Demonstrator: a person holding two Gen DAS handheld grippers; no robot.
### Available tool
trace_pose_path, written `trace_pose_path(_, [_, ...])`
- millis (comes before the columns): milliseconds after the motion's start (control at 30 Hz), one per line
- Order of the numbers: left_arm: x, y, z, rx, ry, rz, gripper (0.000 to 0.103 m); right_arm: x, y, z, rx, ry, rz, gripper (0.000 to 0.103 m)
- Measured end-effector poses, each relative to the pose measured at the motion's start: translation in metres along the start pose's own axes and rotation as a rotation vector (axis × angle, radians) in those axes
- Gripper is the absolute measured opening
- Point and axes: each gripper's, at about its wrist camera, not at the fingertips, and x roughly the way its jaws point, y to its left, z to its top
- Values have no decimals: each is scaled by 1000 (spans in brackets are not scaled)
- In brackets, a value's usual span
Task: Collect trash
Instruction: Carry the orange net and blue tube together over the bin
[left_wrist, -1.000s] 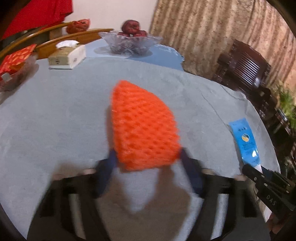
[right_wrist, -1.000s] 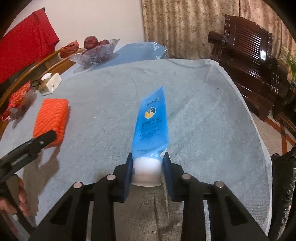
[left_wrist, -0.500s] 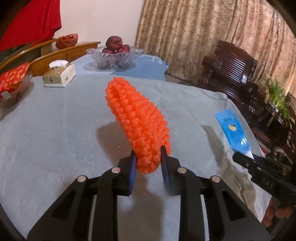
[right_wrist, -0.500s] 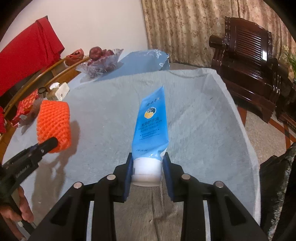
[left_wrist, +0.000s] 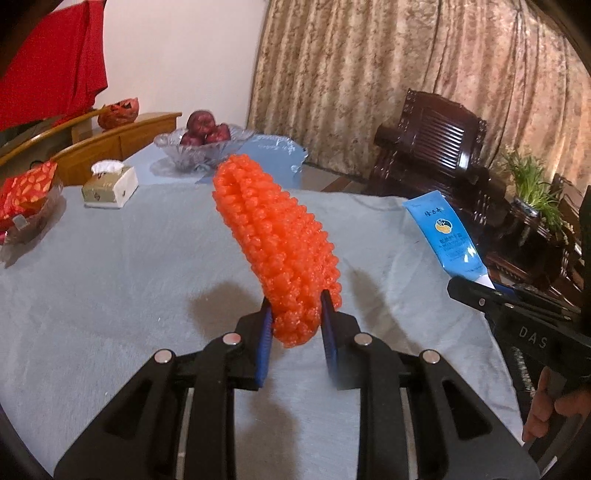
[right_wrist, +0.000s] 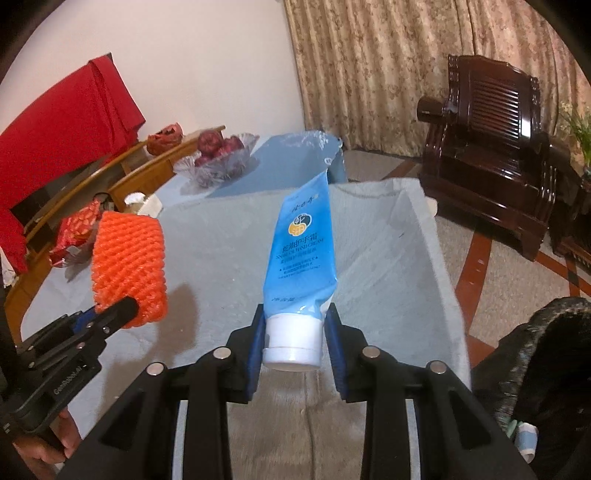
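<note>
Both pieces of trash are off the table and in my grippers, so I read this as the carry step: pick-up done, drop-off not yet

Left gripper (left_wrist: 295, 314): jaws narrow, pressed into the lower end of the orange foam net (left_wrist: 277, 243), which stands up and leans away from me above the grey tablecloth (left_wrist: 110, 277)

Right gripper (right_wrist: 295, 332): jaws clamped either side of the white cap of the blue hand-cream tube (right_wrist: 303, 251), tube pointing up and away, clear of the cloth

Next move, as I judge it: swing both loads to the black bag (right_wrist: 535, 350) at my lower right, just off the table edge (its mouth is only partly in view), get each item over the opening, then let go. The net is squashy and could slip

Count:
- foam nets: one
- tubes: one
- fruit bowl (left_wrist: 203, 147): one, at the far end
- tissue box (left_wrist: 110, 184): one
- red snack packet (left_wrist: 26, 192): one that I can make out
- dark wooden armchair (right_wrist: 491, 147): one
</note>
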Motion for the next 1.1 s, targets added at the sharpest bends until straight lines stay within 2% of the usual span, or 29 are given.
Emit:
trace_pose_path(233, [-29,-27,6,36,-56,-32,23,-44,-8,0,5,-56,11,31])
trace_pose_path(600, [-63,-83,3,87,-100,-117,23,-114,-35,-8,27,-142,-11,31])
trace_pose_path(900, [-75,-146,-5,155,-108,-218,23,-164,-82,-23,74,-198,-92,31])
trace_pose_path(1100, [-72,-197,-19,217,-93,-302,23,-194,-125,-46,137,-211,-173,31])
